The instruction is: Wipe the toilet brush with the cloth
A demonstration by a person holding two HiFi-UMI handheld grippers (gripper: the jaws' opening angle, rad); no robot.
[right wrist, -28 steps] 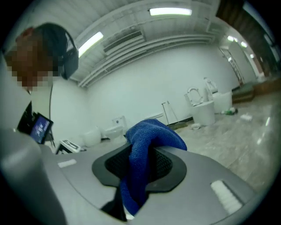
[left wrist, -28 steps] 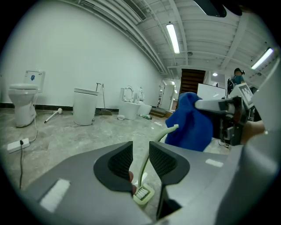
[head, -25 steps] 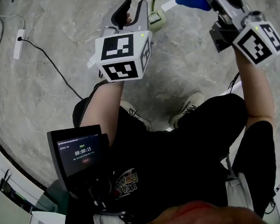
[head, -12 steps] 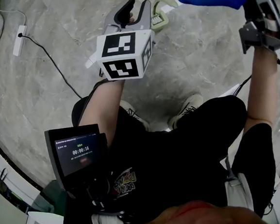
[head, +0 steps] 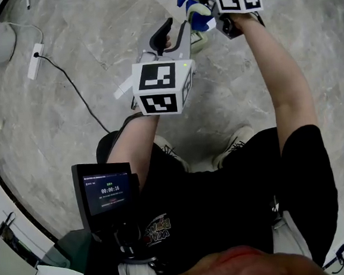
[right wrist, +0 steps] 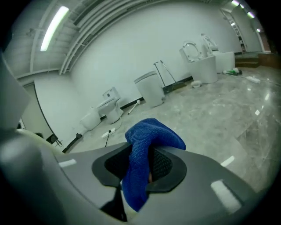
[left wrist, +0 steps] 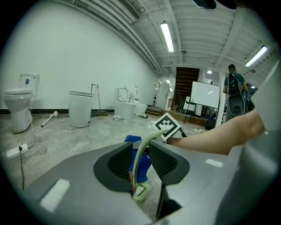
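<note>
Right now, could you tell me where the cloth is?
The blue cloth is clamped in the right gripper, top centre in the head view, beside the toilet brush the left gripper holds.

White toilet (left wrist: 19,100) stands against the wall (left wrist: 88,57). A power strip (left wrist: 15,150) lies on the grey floor (left wrist: 66,138) just in front of it. A white-handled tool (left wrist: 49,118) lies between the toilet and a white cylindrical unit (left wrist: 81,108). More toilets (left wrist: 127,104) stand beyond that unit. A whiteboard (left wrist: 205,94) stands well apart.
</note>
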